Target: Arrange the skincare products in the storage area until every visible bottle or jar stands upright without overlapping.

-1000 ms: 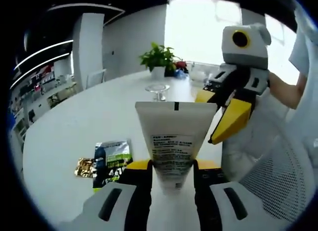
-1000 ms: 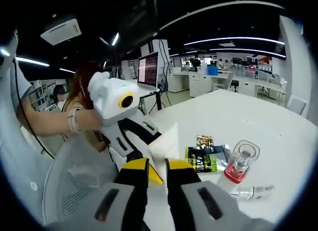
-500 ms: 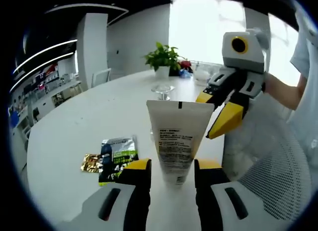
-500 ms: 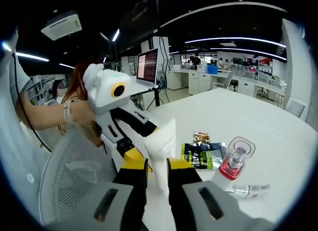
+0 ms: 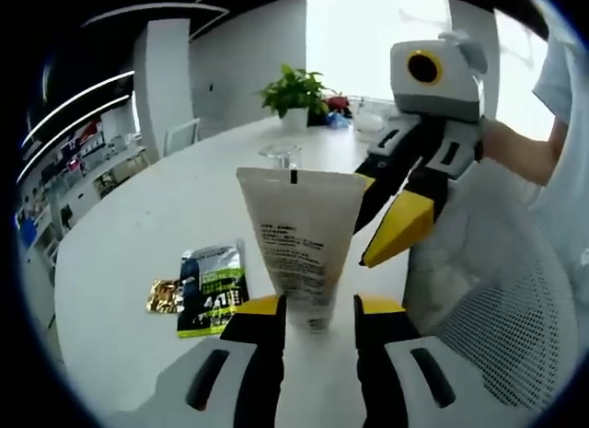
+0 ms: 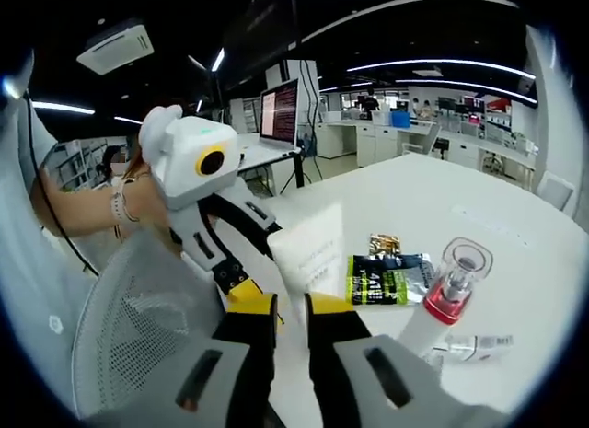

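Note:
A white squeeze tube (image 5: pixel 299 235) stands cap-down on the white table (image 5: pixel 138 235), leaning a little to the left. Its cap sits between the fingertips of my left gripper (image 5: pixel 319 310), which is open with small gaps on both sides. My right gripper (image 5: pixel 396 230) hovers just right of the tube, its yellow tip beside the tube's flat top. In the right gripper view the tube (image 6: pixel 313 253) rises just beyond my right gripper (image 6: pixel 292 308), whose jaws are shut with nothing between them. The left gripper (image 6: pixel 244 290) reaches in from the left.
A bottle with a red collar and clear cap (image 6: pixel 451 290) stands at the right, with a small clear bottle (image 6: pixel 474 345) lying beside it. A green-black sachet (image 5: pixel 210 285) and a gold sachet (image 5: pixel 161 294) lie flat. White mesh chair (image 5: pixel 497 336), potted plant (image 5: pixel 294 92), glass dish (image 5: pixel 281 154).
The tube was held deep between the left jaws; now it sits farther out, near their tips, and looks free. The right gripper stays beside it.

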{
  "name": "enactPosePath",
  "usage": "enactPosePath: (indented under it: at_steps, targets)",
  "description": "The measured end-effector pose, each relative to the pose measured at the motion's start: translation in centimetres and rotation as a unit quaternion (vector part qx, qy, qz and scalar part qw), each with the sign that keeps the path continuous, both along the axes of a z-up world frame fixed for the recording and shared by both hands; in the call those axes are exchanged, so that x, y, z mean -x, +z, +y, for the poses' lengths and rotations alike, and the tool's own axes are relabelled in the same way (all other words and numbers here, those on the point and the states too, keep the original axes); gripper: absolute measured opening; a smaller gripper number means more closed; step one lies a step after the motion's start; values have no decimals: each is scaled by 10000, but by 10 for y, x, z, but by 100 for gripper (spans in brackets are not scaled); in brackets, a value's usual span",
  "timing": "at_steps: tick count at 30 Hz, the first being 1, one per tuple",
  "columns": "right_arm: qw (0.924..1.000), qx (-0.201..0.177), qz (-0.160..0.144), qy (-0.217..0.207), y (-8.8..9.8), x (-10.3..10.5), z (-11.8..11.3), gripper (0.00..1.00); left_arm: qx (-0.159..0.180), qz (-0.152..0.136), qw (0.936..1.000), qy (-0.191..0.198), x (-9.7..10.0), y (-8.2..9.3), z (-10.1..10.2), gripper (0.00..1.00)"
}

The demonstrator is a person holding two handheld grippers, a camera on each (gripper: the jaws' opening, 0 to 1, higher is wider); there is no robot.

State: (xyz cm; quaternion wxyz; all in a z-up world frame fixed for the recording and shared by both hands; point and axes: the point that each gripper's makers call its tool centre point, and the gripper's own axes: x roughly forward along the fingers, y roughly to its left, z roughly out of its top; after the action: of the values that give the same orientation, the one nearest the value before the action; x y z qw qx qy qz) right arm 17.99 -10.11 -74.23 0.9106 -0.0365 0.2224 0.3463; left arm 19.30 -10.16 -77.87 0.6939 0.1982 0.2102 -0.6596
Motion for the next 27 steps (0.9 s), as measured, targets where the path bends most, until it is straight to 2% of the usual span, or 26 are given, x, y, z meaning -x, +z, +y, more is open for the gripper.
enactPosePath:
  at_steps: [10, 16, 20, 25, 27]
  targets:
    - [10000, 3, 17, 67, 1, -1, 8, 9, 18, -75, 9998, -162, 2, 1, -11, 24]
    - [10000, -31, 1, 63, 4, -4, 8, 8, -56, -239, 9990, -362, 6, 1, -17, 19]
    - [10000, -39, -9, 55, 5, -4, 7, 6, -55, -256, 9992, -318, -1, 1, -17, 14]
    - [10000, -24, -33, -3, 6, -4, 3, 8, 70, -153, 9990, -418, -2, 0, -17, 13]
    - [10000, -22, -36, -27, 6, -2, 1, 8, 159, -11, 9991, -404, -2, -1, -17, 12]
